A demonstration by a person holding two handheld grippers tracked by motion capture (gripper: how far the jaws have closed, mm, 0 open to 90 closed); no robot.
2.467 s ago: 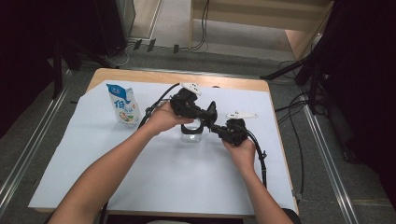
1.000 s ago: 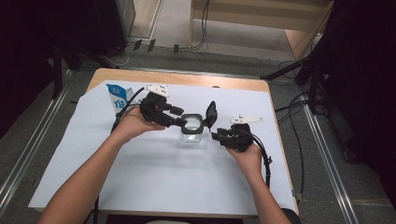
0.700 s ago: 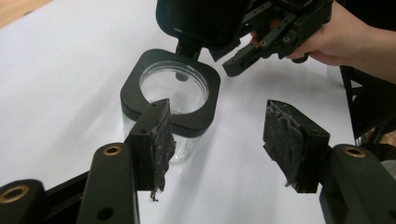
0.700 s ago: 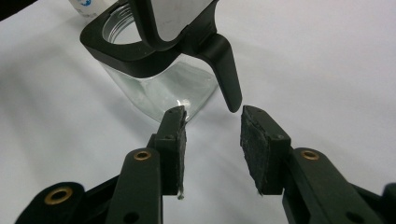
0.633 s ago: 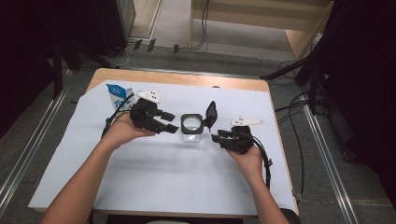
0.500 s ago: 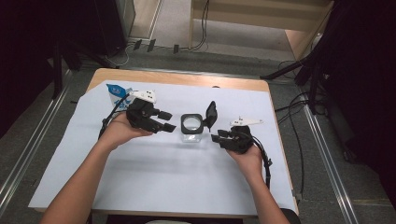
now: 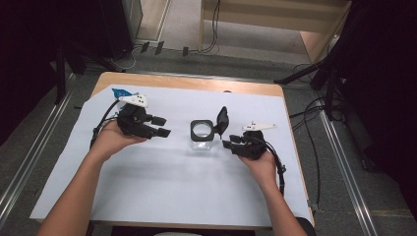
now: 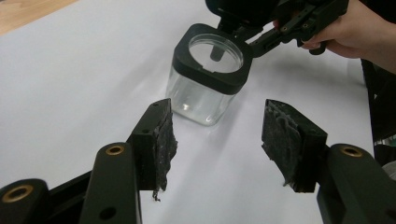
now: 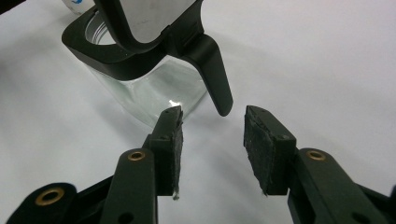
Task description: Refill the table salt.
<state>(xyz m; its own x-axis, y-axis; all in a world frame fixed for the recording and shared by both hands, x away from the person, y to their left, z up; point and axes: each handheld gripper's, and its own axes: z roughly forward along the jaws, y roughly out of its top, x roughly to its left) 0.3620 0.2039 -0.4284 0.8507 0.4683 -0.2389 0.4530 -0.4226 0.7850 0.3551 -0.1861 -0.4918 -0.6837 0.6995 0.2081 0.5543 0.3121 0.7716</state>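
A clear jar [image 7: 202,135] with a black square rim stands at the middle of the white sheet, its hinged black lid [image 7: 222,120] flipped up on the right side. My left gripper [image 7: 163,126] is open and empty, a hand's width left of the jar and pointing at it; in its own view the jar [image 8: 208,77] lies ahead of the spread jaws [image 8: 217,135]. My right gripper [image 7: 228,143] is open just right of the jar. In its view the jar [image 9: 140,77] and the lid's tab [image 9: 217,79] sit just beyond the fingertips [image 9: 212,140], with nothing between them.
A blue and white carton [image 7: 119,92] lies at the back left, mostly hidden behind the left gripper. The white sheet [image 7: 162,182] covers a wooden table [image 7: 187,82]. Cables trail from both grippers, and dark equipment stands around the table.
The left gripper has drawn away from the jar to the left, toward the carton. The lid, shut in the oldest frame, stands up. The right gripper has stayed beside the jar.
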